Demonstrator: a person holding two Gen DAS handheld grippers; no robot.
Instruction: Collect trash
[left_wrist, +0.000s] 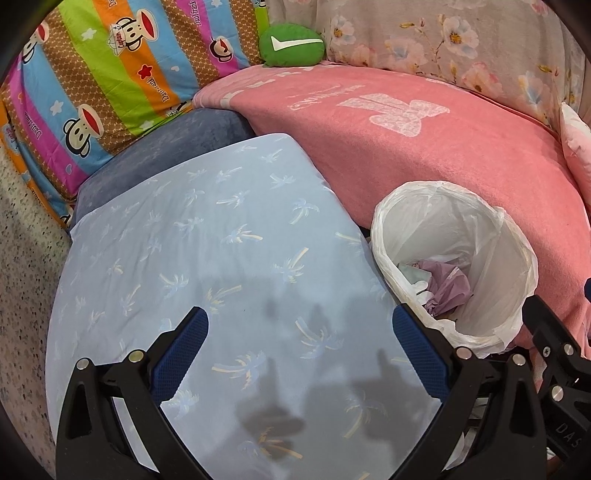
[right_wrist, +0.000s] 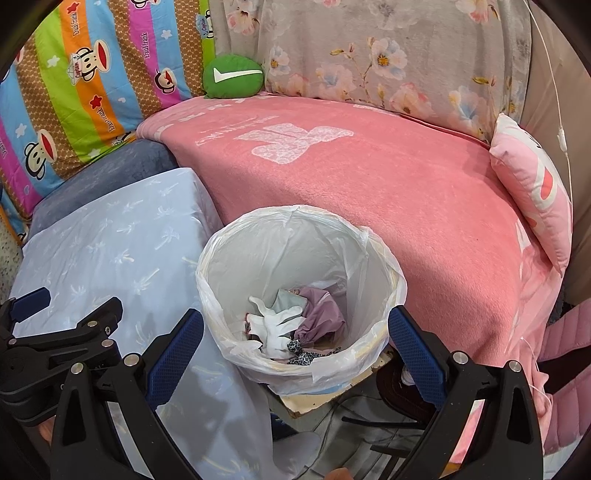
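A round bin with a white plastic liner (right_wrist: 221, 258) stands between a light blue cushion and a pink blanket; it also shows in the left wrist view (left_wrist: 498, 258). Inside it lie crumpled trash pieces: a purple wad (right_wrist: 321, 314), white scraps (right_wrist: 275, 326) and a leopard-print bit (right_wrist: 301, 356); the purple wad also shows in the left wrist view (left_wrist: 447, 286). My right gripper (right_wrist: 295, 328) is open and empty, just above the bin's near rim. My left gripper (left_wrist: 300, 326) is open and empty, over the blue cushion (left_wrist: 207, 236), left of the bin.
The pink blanket (right_wrist: 369, 192) covers the seat behind the bin. A striped cartoon quilt (left_wrist: 92, 74), a green plush (left_wrist: 291, 45), a floral cover (right_wrist: 369, 55) and a pink pillow (right_wrist: 532, 184) lie around. Cables and a board edge (right_wrist: 321, 402) sit under the bin.
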